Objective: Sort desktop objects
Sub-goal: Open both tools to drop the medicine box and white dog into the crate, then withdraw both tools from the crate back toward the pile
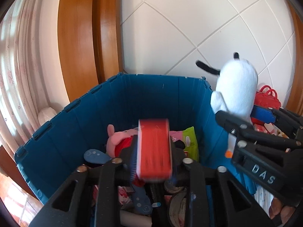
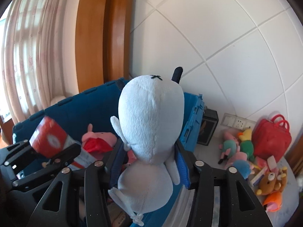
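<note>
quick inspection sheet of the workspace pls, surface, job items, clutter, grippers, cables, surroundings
surface: pale tabletop right of the bin, crowded with toys.
job's things: red box held over the blue storage bin; white plush dog held at the bin's right wall.
clutter: pink pig plush, green packet and tape roll inside the bin; red toy handbag, bear plush and small plush toys on the table.
grippers: left gripper jaws shut on the red box; right gripper jaws shut on the plush dog.
cables: nothing seen.
surroundings: white tiled wall, wooden frame, curtain, wall socket.
</note>
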